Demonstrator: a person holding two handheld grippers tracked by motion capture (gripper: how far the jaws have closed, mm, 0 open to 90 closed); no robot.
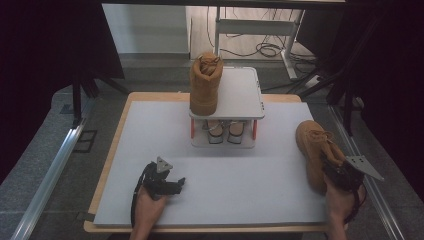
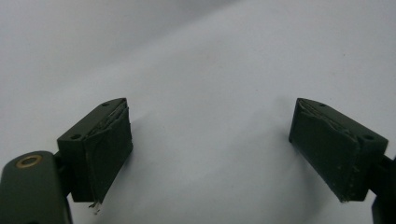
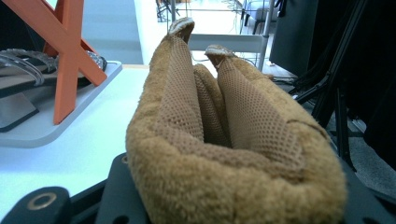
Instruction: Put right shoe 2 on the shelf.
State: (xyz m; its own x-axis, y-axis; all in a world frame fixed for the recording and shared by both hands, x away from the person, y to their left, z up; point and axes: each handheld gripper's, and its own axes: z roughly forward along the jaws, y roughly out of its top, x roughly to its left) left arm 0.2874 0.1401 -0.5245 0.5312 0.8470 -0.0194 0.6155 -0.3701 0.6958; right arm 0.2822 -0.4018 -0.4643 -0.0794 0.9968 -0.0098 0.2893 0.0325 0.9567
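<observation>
A tan fur-lined boot (image 1: 312, 147) lies at the right side of the white mat (image 1: 225, 190), toe pointing away. My right gripper (image 1: 336, 171) is shut on its collar at the near end. In the right gripper view the boot's (image 3: 224, 121) plush collar is squeezed between the black jaws at the bottom. A matching boot (image 1: 205, 84) stands upright on the left of the top shelf of a small white rack (image 1: 242, 95). My left gripper (image 1: 176, 184) rests low over the mat at front left. Its jaws (image 2: 210, 149) stand wide open with only bare mat between them.
A pair of pale shoes (image 1: 225, 131) sits on the rack's lower shelf between orange legs (image 3: 65, 56). The table's wooden edge (image 1: 107, 165) borders the mat. Black stands and cables (image 1: 345, 85) crowd the floor beyond the right side.
</observation>
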